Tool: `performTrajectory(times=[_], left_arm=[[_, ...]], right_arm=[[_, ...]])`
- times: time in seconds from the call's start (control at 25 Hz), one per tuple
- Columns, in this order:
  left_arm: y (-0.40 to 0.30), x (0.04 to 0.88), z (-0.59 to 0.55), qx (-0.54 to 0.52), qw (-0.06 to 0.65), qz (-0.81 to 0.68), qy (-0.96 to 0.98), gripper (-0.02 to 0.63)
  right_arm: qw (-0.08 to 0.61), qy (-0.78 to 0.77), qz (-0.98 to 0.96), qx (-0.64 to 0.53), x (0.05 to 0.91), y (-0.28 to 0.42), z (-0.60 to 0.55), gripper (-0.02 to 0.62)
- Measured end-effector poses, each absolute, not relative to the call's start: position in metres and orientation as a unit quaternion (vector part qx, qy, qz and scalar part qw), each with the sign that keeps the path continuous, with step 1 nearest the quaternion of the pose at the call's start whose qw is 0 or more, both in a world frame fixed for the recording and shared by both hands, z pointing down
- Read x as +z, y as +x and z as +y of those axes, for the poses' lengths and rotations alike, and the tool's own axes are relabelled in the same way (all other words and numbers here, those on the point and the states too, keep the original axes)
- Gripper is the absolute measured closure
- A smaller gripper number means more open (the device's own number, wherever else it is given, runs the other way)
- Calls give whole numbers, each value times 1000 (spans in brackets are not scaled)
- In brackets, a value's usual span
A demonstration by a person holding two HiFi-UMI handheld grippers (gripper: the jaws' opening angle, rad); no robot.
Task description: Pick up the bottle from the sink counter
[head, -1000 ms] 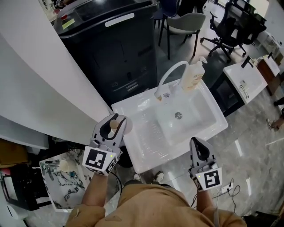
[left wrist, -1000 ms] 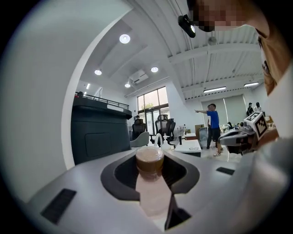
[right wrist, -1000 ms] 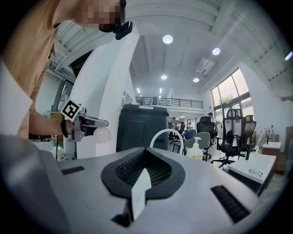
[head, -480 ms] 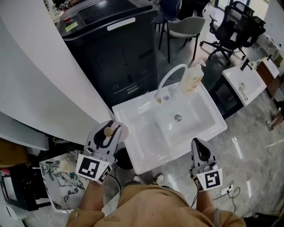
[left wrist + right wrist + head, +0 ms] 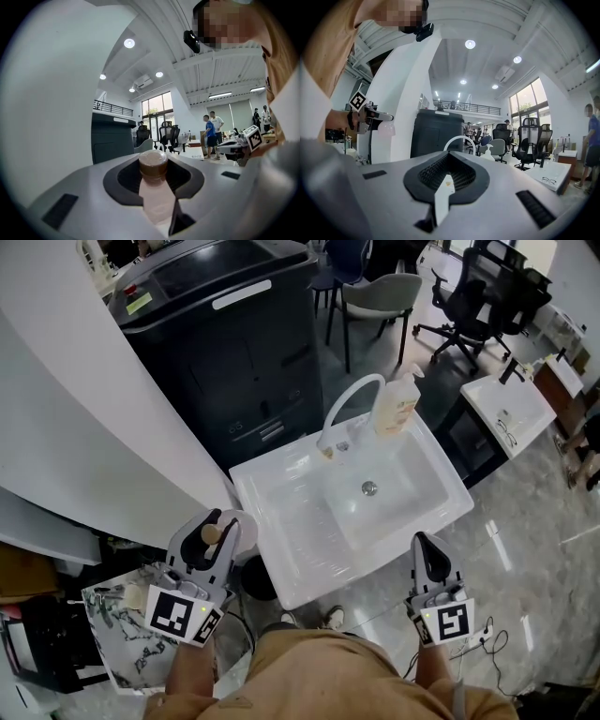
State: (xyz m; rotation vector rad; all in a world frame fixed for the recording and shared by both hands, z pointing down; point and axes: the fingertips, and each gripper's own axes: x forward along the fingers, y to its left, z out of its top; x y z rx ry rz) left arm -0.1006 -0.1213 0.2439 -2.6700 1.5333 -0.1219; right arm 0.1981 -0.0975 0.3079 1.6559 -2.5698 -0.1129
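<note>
Below the head camera, a white sink counter [image 5: 286, 521] fills the middle. Just off its near left corner, the left gripper [image 5: 218, 521] pinches a small brown-capped bottle [image 5: 153, 164] just under the cap, clear of the counter. Off the near right corner, the right gripper [image 5: 427, 545] has its jaws pressed together with nothing between them. The pick-up looks done. The next move calls for a steady squeeze while carrying the bottle away.

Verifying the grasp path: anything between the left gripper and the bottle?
Nothing visible does. The bottle sits directly between the jaws of the left gripper, which are closed on its body below the brown cap. It is held out past the left edge of the sink.
</note>
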Motion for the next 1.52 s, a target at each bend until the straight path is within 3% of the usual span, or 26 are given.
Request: performTrajectory(times=[1.52], left_arm=[[-123,231,-89,-14,24,529,-848,489]], right_arm=[[66,572,-816,-55,296,231,-87,591]])
